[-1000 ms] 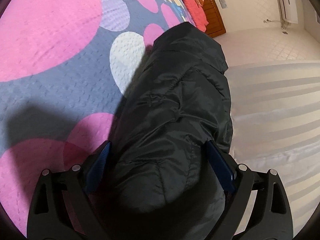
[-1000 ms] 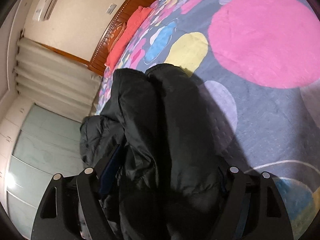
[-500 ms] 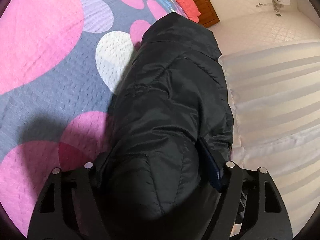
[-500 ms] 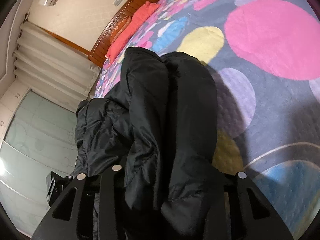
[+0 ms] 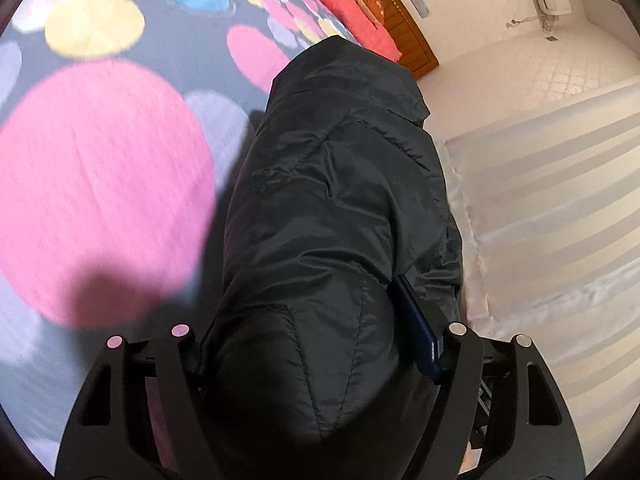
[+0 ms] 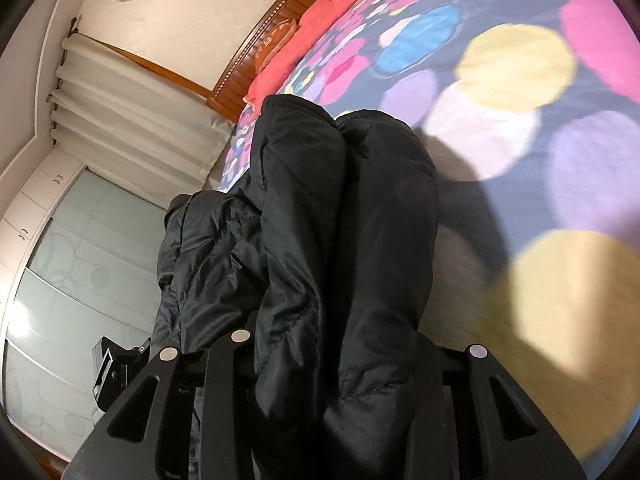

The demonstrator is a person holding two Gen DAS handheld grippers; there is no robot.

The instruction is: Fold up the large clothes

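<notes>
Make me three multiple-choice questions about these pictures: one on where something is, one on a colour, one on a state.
1. Where is the red pillow?
A. against the wooden headboard
B. on the floor
C. on the jacket

2. What colour is the jacket?
A. white
B. black
C. red

3. What is the left tool doing?
A. hanging open above the bedspread
B. shut on a pillow
C. shut on the jacket

Answers: 1 A, it lies at the bed's head by the headboard. 2 B, the quilted fabric is black. 3 C, fabric bulges between its fingers.

Both grippers rose with the black jacket [image 5: 332, 216]: the bedspread [image 5: 100, 184] slid toward 6 o'clock, blurred, and the headboard [image 6: 276, 36] came fuller into view at 11 o'clock.
</notes>
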